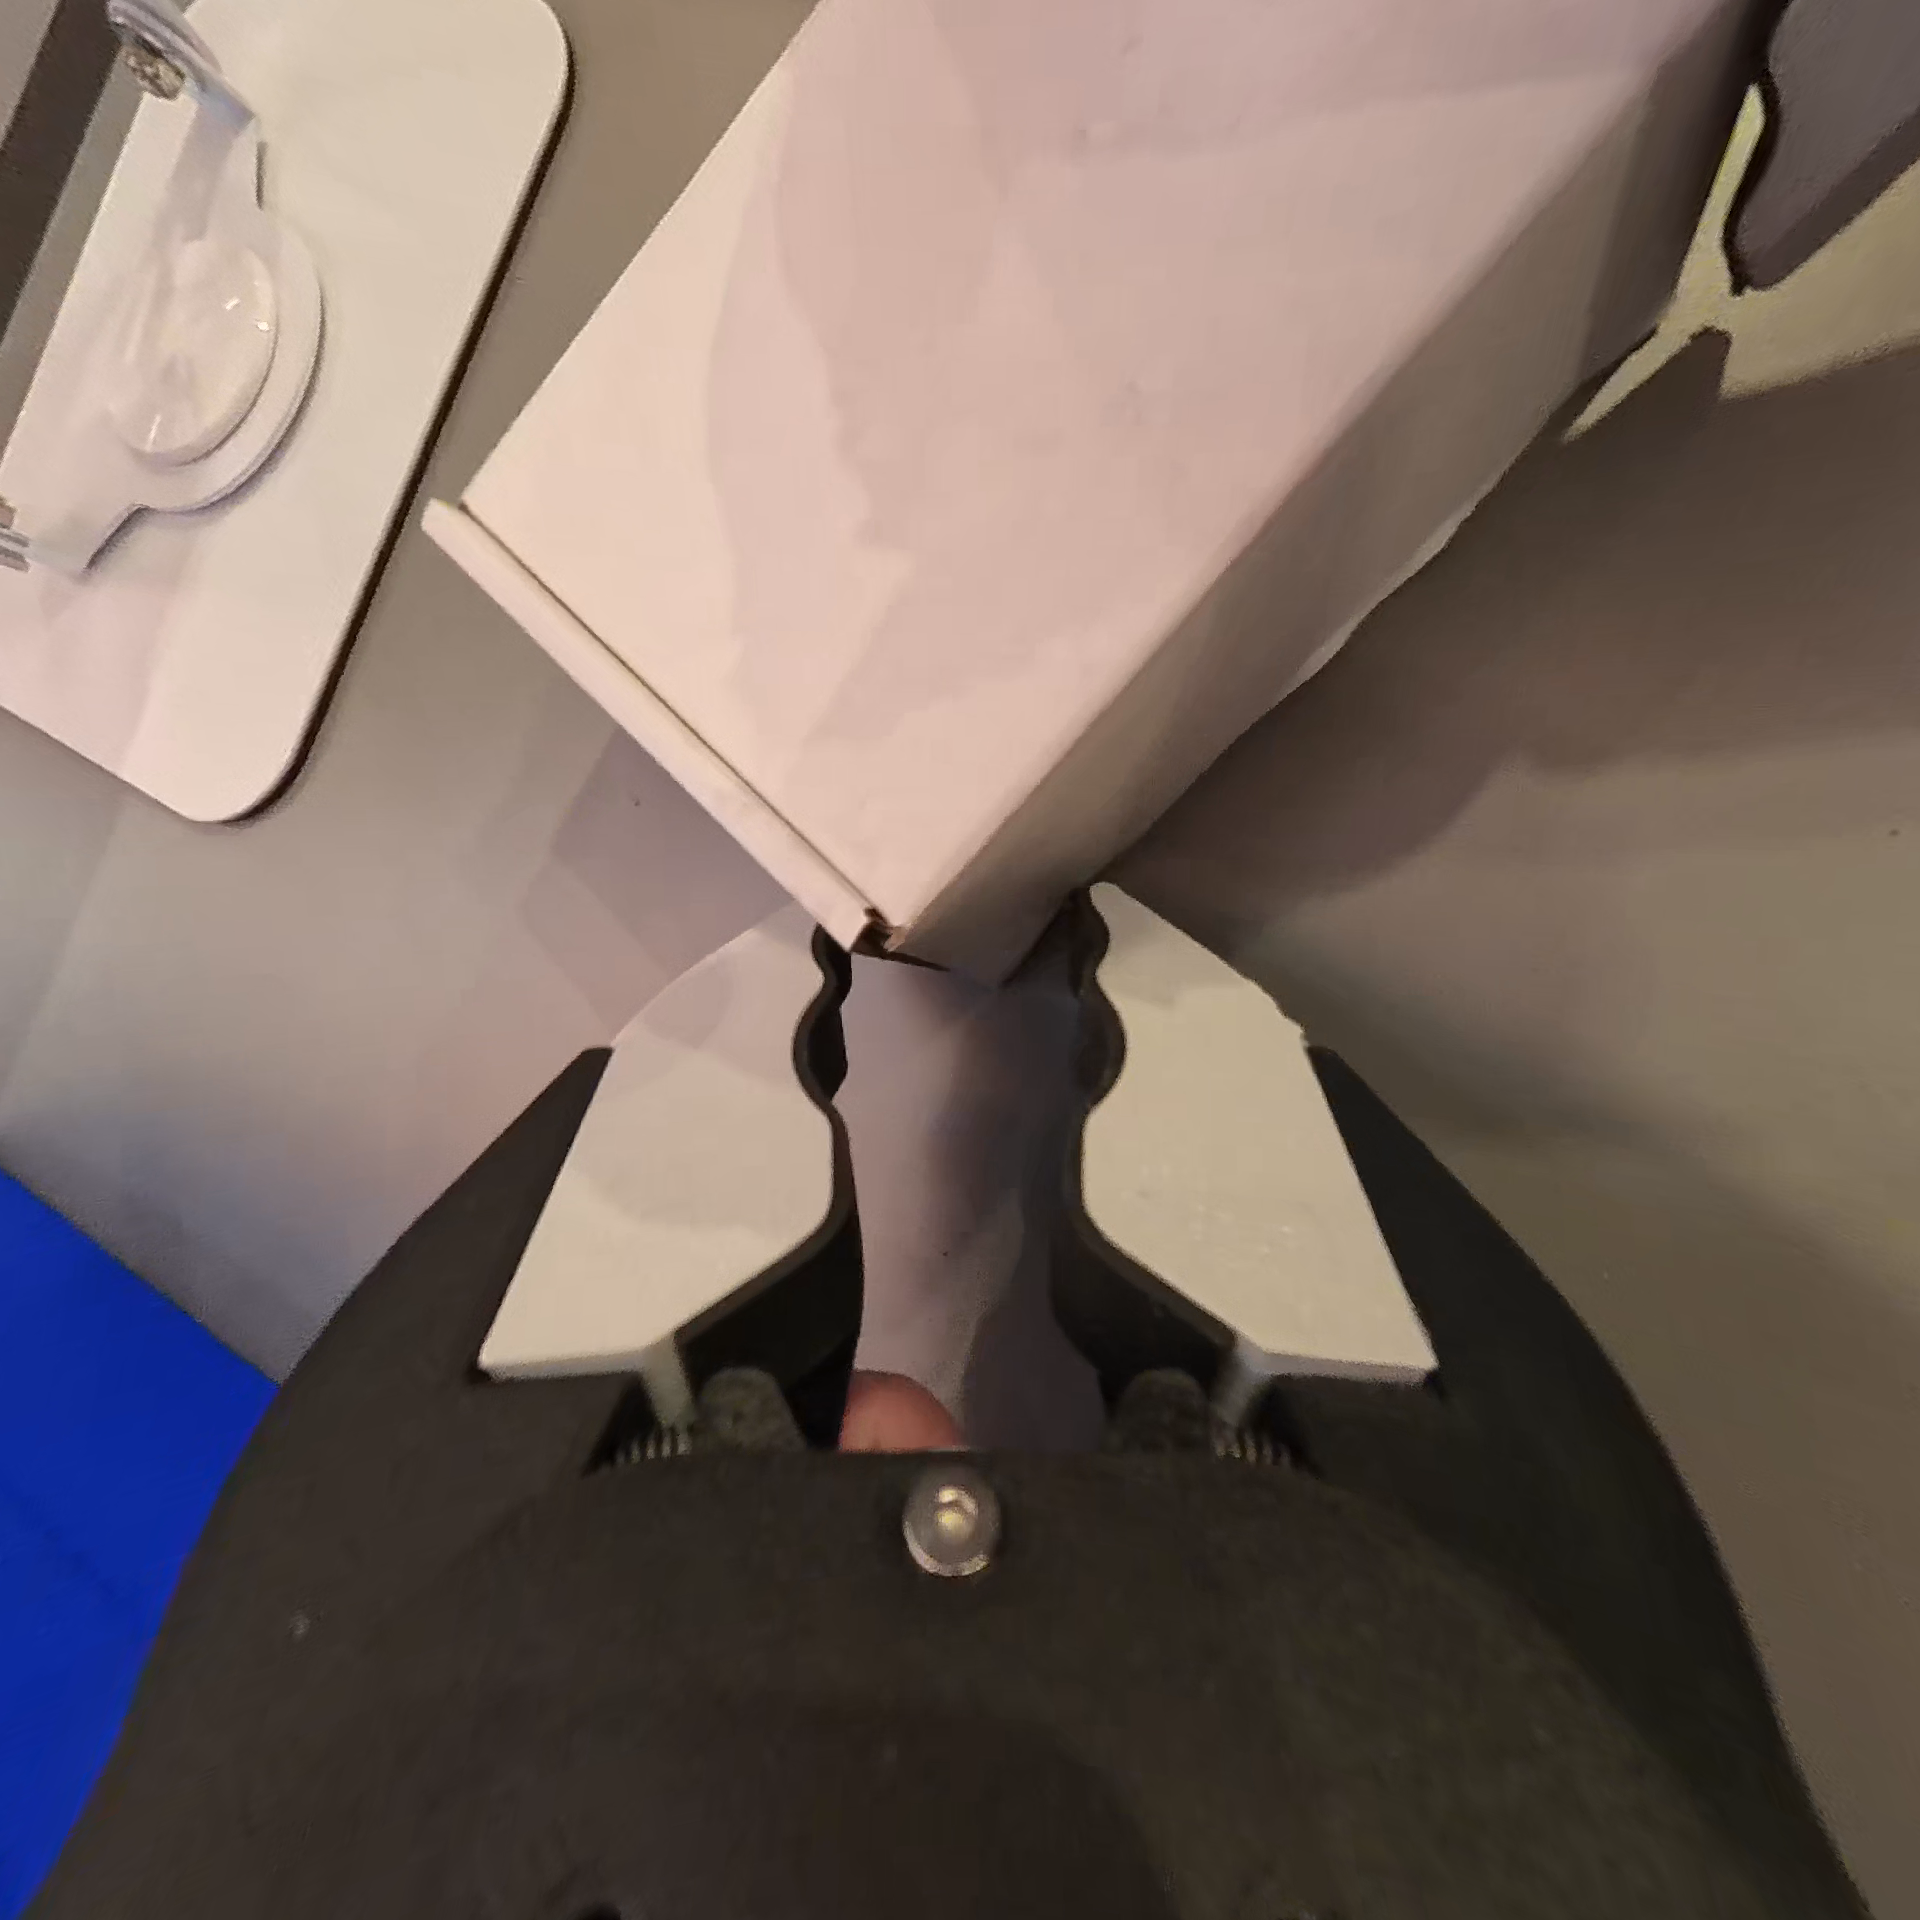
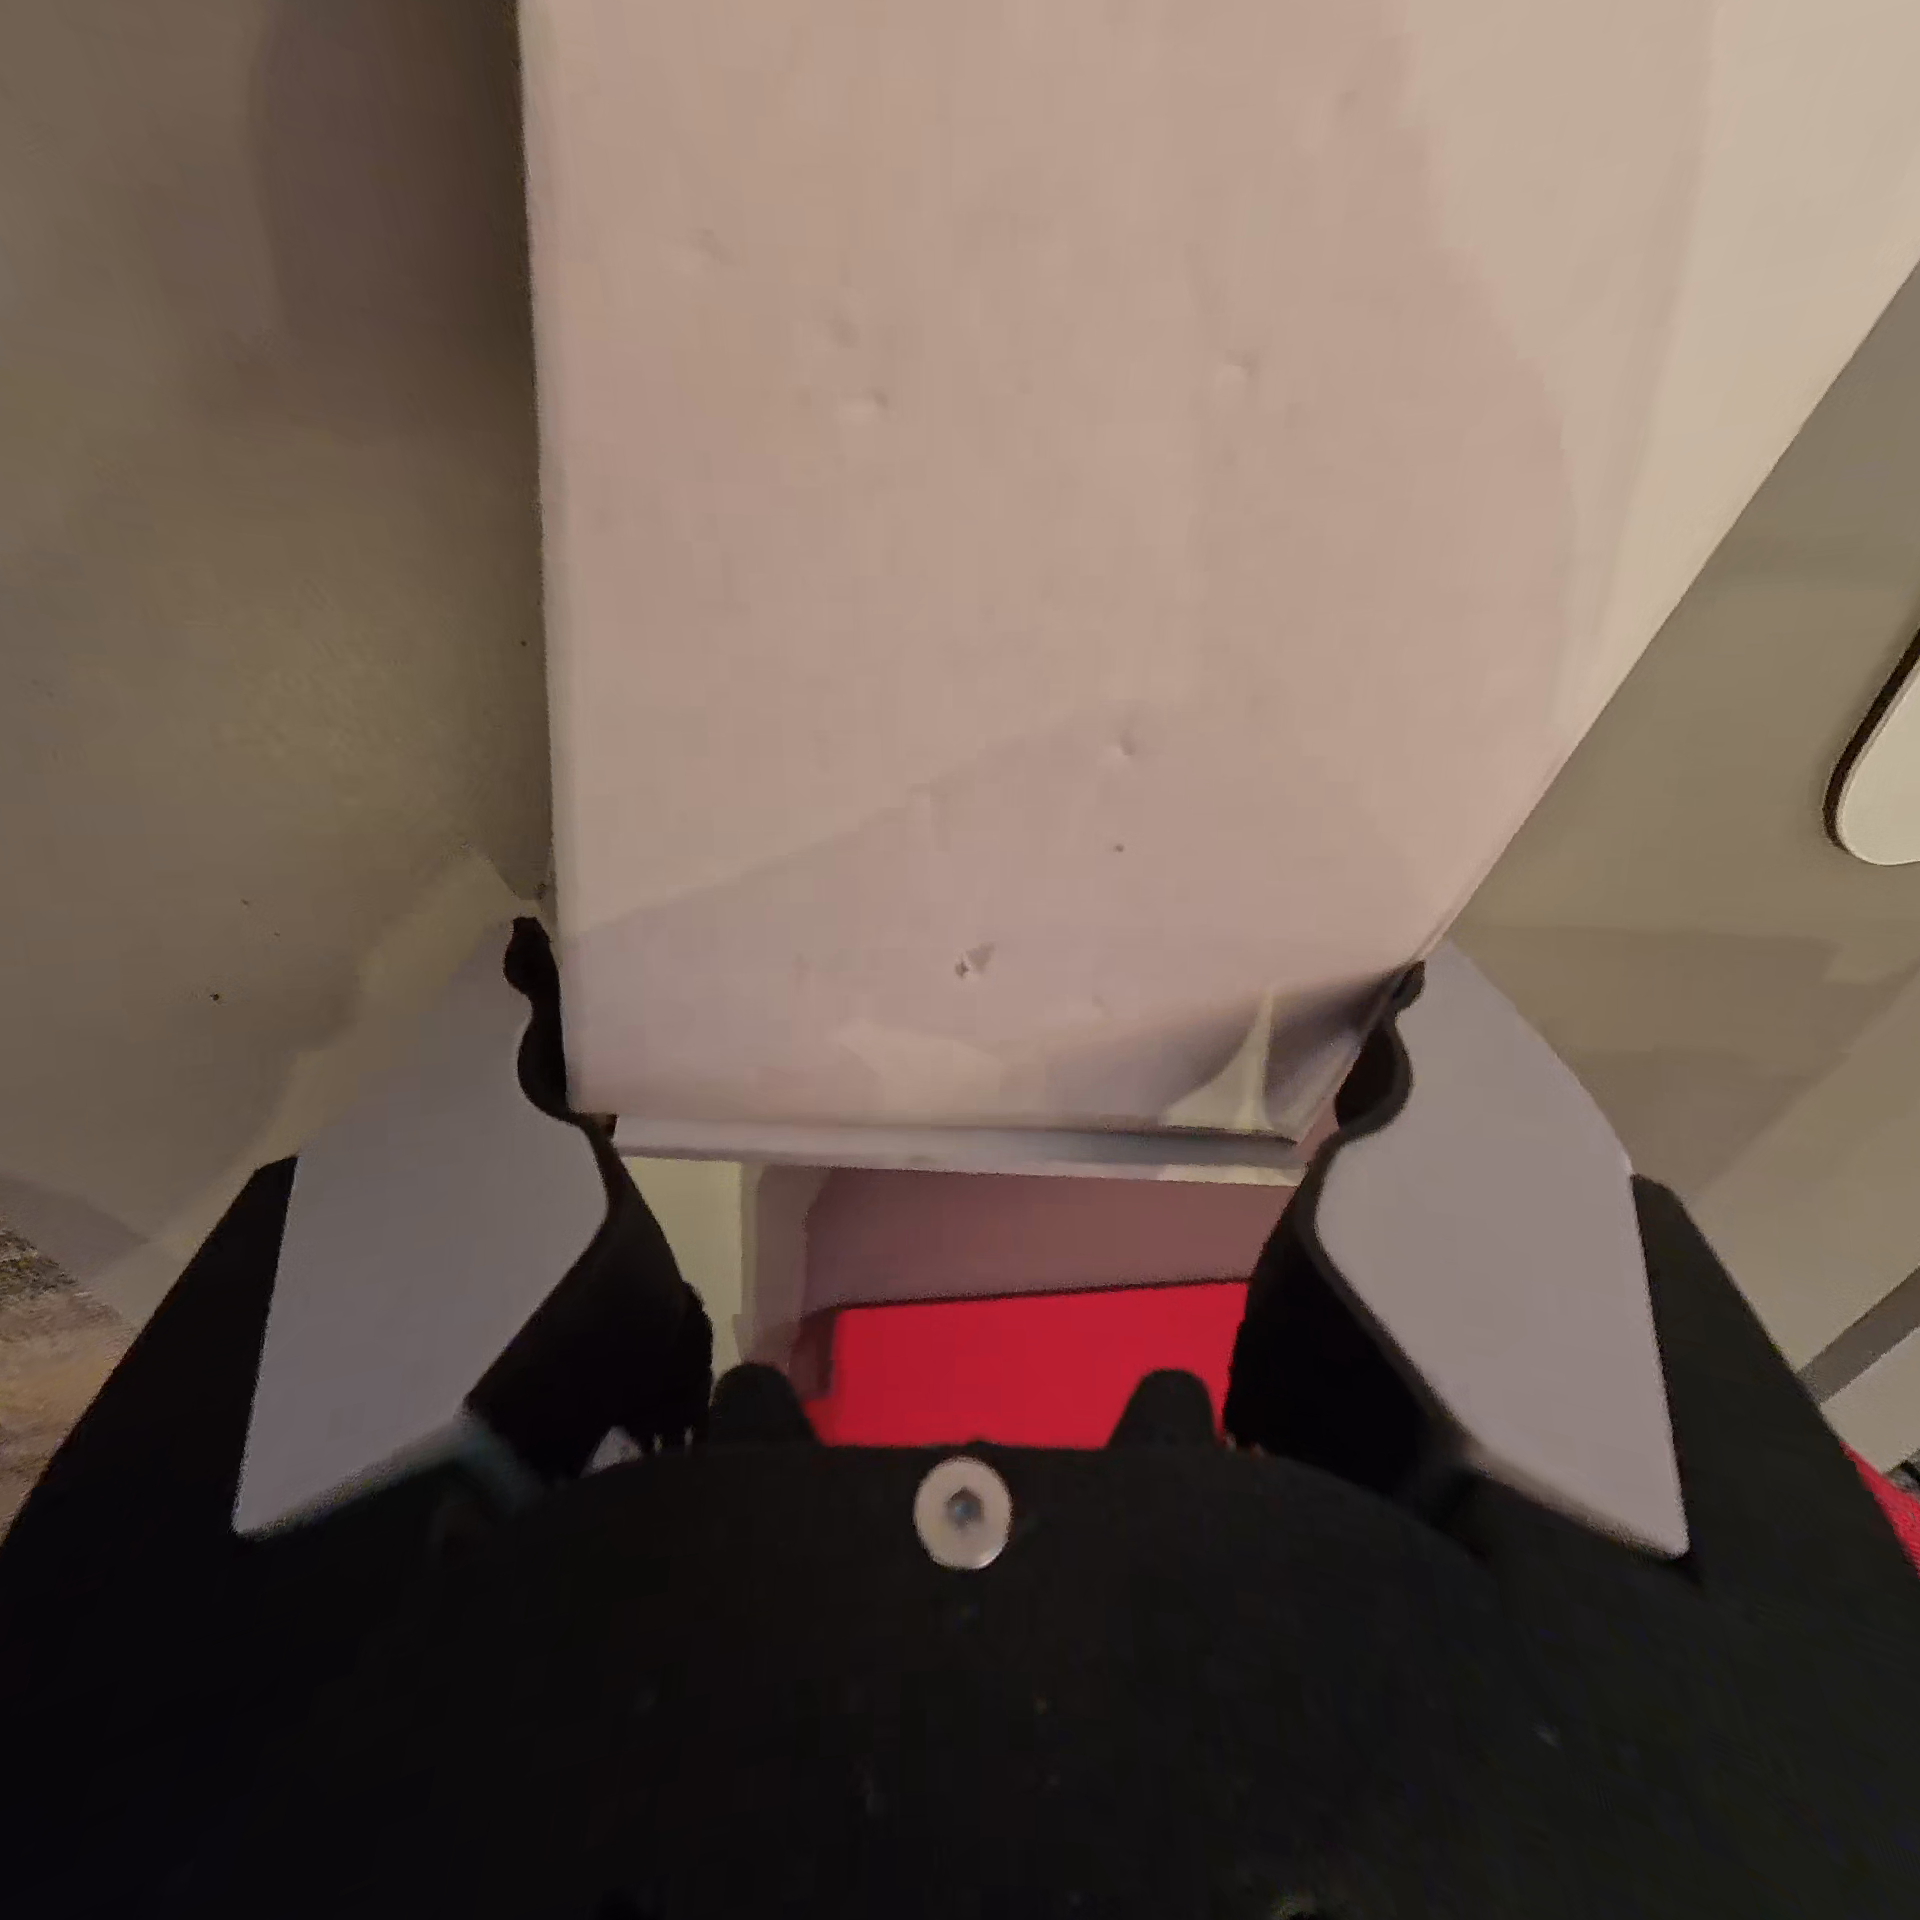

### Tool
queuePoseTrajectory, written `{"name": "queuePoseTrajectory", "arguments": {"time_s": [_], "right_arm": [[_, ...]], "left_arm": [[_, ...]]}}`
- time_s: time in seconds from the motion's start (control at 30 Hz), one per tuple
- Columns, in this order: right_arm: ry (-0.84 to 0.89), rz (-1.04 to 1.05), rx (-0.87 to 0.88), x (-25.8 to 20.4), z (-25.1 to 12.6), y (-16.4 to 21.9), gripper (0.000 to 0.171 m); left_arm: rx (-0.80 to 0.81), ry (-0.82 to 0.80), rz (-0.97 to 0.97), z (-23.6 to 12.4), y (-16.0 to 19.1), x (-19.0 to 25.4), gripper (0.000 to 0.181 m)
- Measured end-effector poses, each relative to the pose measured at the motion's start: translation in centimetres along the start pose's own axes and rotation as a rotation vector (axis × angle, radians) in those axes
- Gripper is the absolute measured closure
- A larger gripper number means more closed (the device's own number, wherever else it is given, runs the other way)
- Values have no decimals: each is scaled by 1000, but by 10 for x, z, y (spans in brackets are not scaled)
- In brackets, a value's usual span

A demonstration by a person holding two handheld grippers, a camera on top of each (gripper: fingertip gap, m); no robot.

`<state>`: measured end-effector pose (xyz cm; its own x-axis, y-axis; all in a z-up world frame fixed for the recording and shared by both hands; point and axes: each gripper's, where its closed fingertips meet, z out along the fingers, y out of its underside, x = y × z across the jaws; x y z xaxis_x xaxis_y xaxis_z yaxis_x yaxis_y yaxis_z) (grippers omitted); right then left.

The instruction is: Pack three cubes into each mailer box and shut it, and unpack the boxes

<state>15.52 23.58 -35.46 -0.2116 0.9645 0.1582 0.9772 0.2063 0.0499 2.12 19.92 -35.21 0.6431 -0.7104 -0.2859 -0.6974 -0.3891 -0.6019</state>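
Note:
A white mailer box lies tilted over the grey table. In the left wrist view its near corner sits between the tips of my left gripper, whose jaws stand narrow and pinch that corner; a white flap runs under the fingers. My right gripper has its jaws wide apart, clamped on both sides of the box's near end, and the cardboard is creased by the right finger. A red cube shows in the opening below that end. A dark finger of the right gripper shows at the box's far end.
A white rounded board carrying a clear plastic fitting lies to the left of the box; its edge also shows in the right wrist view. A blue surface is at the lower left. The grey table surrounds the box.

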Motion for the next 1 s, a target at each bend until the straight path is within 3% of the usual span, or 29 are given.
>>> {"name": "queuePoseTrajectory", "arguments": {"time_s": [0.07,0.2,0.33,0.43,0.67,0.87,1.0], "right_arm": [[-5,11,-3,0,0,0,30],[-51,38,49,-5,-3,-10,30],[-59,36,42,-14,-5,-18,29],[-111,46,121,-25,-11,-32,30],[-118,84,129,-29,-12,-36,36],[-71,78,138,-21,-19,-28,38],[-80,135,173,-24,-13,-26,36]], "left_arm": [[-5,-19,10,-1,0,-2,138],[99,-165,50,-25,-24,-14,102],[140,-191,225,-24,-52,14,89],[118,-181,321,-14,-58,36,88],[99,-126,223,-7,-56,36,82],[78,-134,300,-10,-46,36,103],[61,-73,325,-13,-41,36,102]]}}
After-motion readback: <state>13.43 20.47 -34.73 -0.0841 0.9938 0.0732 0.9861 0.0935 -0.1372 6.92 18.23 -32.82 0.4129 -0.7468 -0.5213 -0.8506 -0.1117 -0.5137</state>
